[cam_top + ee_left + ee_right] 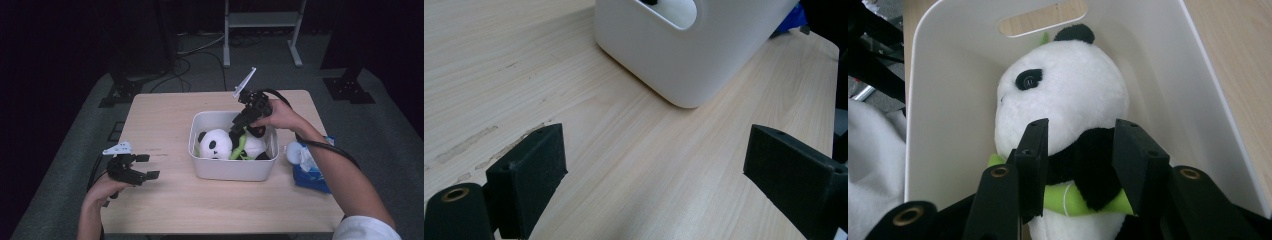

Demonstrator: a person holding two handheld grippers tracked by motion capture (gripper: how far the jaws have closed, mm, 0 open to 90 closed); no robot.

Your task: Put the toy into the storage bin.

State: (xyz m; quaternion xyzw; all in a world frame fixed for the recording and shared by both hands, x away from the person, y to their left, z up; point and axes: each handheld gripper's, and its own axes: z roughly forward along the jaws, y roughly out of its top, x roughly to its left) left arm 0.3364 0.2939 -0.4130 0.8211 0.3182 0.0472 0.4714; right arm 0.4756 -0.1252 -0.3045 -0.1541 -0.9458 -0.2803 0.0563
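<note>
Black jaws of my right hand-held gripper (1078, 155) stand half spread astride the dark arm of the soft black-and-white plush panda (1063, 95) — pads not pressing that I can tell. Panda lies directly beneath, lengthwise in the white plastic bin (948, 100), head away. My left hand-held gripper (134, 167) idles wide open on the pale wooden bench (165, 115) — well apart.

Table (499, 60): pale wood-grain laminate, matt, scuffed in spots. Bin (230, 170): smooth white plastic, slight sheen. Panda toy (1068, 95): fluffy plush cloth, glossy bead eye. Right tool (1080, 165) pads: matt black, finely grained, brass-coloured rivets.
</note>
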